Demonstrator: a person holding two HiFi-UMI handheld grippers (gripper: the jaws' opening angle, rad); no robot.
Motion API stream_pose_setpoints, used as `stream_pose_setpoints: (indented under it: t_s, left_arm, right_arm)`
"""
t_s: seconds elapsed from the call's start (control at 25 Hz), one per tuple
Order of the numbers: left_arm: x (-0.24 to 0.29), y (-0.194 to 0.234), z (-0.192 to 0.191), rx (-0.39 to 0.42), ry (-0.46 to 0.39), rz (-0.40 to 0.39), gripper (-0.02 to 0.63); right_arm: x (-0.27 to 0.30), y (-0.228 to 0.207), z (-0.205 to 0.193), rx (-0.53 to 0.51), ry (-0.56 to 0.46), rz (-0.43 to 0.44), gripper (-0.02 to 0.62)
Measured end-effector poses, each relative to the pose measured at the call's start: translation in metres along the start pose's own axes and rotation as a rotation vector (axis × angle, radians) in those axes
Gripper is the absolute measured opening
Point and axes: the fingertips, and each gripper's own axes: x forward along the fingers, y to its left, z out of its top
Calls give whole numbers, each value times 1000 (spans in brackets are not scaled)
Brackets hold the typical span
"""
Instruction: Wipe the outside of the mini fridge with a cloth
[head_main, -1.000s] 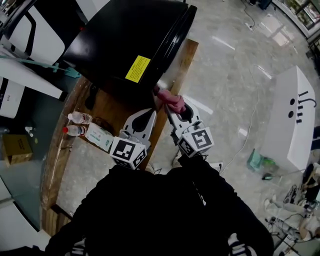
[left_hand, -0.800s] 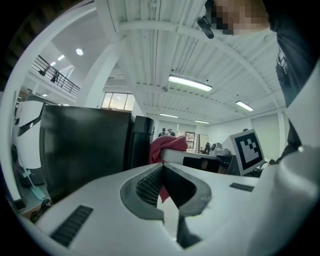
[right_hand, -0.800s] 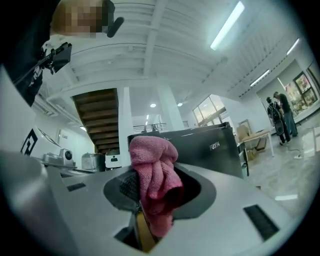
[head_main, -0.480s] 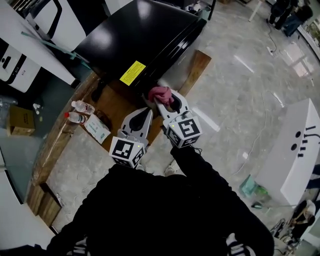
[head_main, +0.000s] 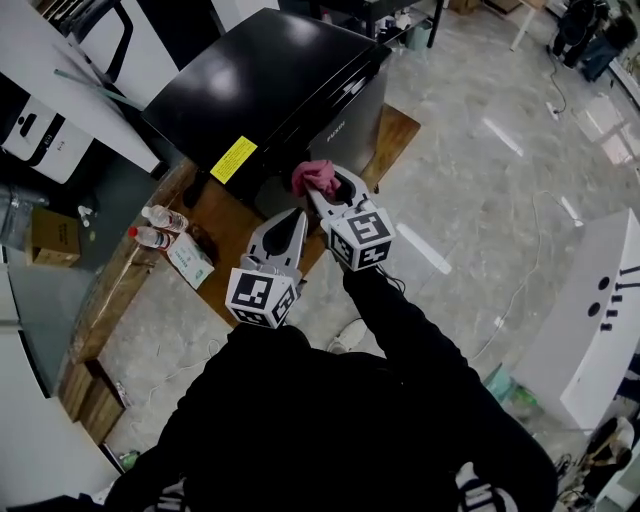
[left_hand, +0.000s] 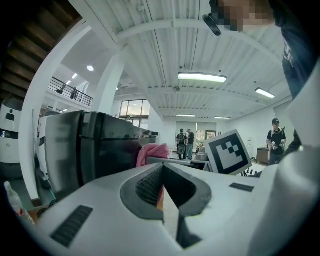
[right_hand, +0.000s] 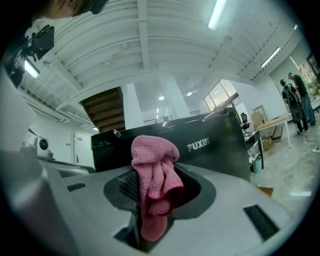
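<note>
Presently right gripper (head_main: 322, 192) pinches pink cloth (head_main: 314, 176) near mini fridge (head_main: 270, 80) — left gripper (head_main: 289, 216) clenched, empty.

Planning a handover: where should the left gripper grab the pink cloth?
The bunched end of the pink cloth that sticks out past the tips of the right gripper; the rest is pinned between its jaws. Probably bring the left gripper in from its own side, opened first.
</note>
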Motion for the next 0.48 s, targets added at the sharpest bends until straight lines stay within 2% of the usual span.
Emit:
stream_pose_setpoints:
  t_s: [0.48]
  left_arm:
    - [76,-28,8,-15,-16,-85,6]
  right_arm:
    - [13,-116,13,55,34,-138,147]
